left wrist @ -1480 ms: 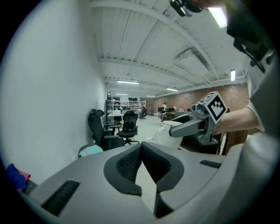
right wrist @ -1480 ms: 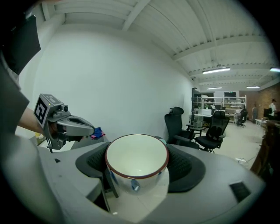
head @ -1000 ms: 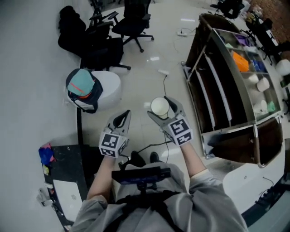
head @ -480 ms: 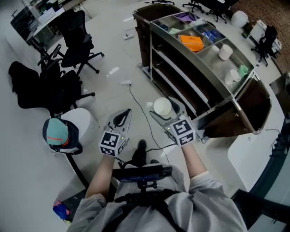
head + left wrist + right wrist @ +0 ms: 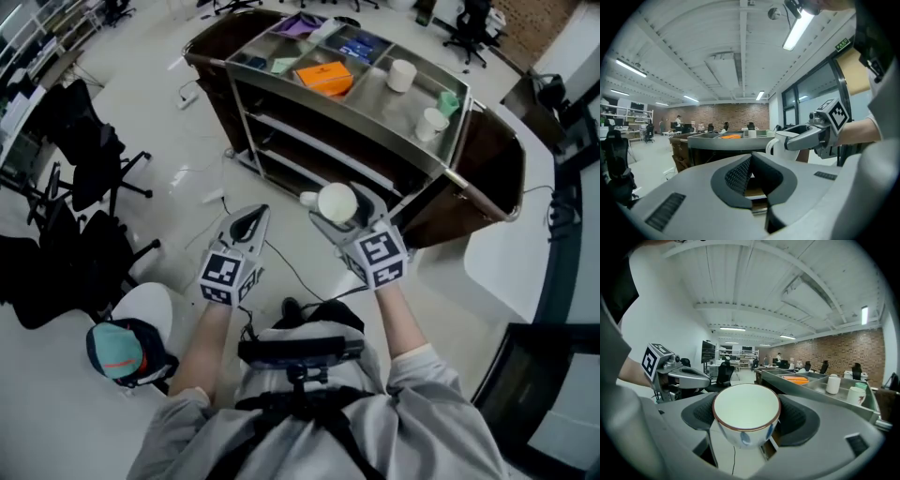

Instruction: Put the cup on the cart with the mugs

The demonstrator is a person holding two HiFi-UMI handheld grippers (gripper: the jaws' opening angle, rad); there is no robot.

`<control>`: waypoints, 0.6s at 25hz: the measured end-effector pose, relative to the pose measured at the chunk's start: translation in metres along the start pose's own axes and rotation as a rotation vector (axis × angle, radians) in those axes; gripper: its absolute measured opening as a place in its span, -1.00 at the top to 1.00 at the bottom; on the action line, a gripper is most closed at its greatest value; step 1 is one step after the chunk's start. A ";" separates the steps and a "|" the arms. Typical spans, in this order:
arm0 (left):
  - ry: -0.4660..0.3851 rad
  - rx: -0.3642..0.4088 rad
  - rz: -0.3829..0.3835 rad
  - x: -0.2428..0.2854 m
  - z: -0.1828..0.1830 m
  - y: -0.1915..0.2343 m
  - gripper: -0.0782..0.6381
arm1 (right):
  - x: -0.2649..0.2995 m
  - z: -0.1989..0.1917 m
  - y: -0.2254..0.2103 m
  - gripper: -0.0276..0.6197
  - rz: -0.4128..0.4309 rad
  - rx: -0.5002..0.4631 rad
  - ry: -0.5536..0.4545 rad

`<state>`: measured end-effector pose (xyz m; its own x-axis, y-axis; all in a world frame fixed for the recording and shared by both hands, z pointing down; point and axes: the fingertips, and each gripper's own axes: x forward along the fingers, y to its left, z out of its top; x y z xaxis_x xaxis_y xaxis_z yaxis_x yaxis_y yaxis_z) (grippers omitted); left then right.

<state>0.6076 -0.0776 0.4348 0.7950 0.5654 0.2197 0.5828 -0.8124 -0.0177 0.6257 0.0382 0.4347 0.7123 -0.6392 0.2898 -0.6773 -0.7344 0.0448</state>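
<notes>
Your right gripper (image 5: 335, 204) grips the white, brown-rimmed ceramic cup (image 5: 746, 411) at mid-frame (left gripper (image 5: 251, 217) pinched closed, empty); setting it by the white mugs (image 5: 401, 75) on the steel cart (image 5: 370, 96), upper right, remains.

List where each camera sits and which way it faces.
Head view: on the head, steeply down at cart; shows forearms, left gripper, right gripper holding cup.
Left gripper view: along its shut jaws toward cart; shows right gripper.
Right gripper view: across cup toward cart; shows left gripper.
Shared: cart, cup in all three.
</notes>
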 end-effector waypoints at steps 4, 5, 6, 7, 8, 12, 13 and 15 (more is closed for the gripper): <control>-0.003 0.009 -0.097 0.040 0.009 -0.009 0.77 | -0.008 0.004 -0.030 -0.32 -0.089 0.032 0.004; -0.002 0.015 -0.122 0.049 0.010 -0.013 0.77 | -0.011 0.005 -0.038 -0.32 -0.110 0.041 0.006; 0.001 0.020 -0.144 0.059 0.012 -0.017 0.77 | -0.014 0.006 -0.045 -0.32 -0.129 0.048 0.008; 0.003 0.024 -0.161 0.068 0.014 -0.021 0.77 | -0.016 0.005 -0.054 -0.32 -0.145 0.052 0.011; 0.004 0.027 -0.176 0.077 0.016 -0.024 0.77 | -0.018 0.003 -0.063 -0.32 -0.157 0.056 0.014; 0.001 0.035 -0.223 0.114 0.030 -0.038 0.77 | -0.024 0.008 -0.099 -0.32 -0.199 0.094 0.014; -0.001 0.040 -0.232 0.124 0.035 -0.041 0.77 | -0.025 0.013 -0.109 -0.32 -0.207 0.102 0.010; -0.008 0.049 -0.244 0.143 0.048 -0.044 0.77 | -0.025 0.025 -0.128 -0.32 -0.221 0.106 0.003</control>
<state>0.7042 0.0459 0.4200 0.6310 0.7451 0.2160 0.7649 -0.6441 -0.0126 0.6994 0.1424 0.3981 0.8406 -0.4597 0.2866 -0.4816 -0.8764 0.0066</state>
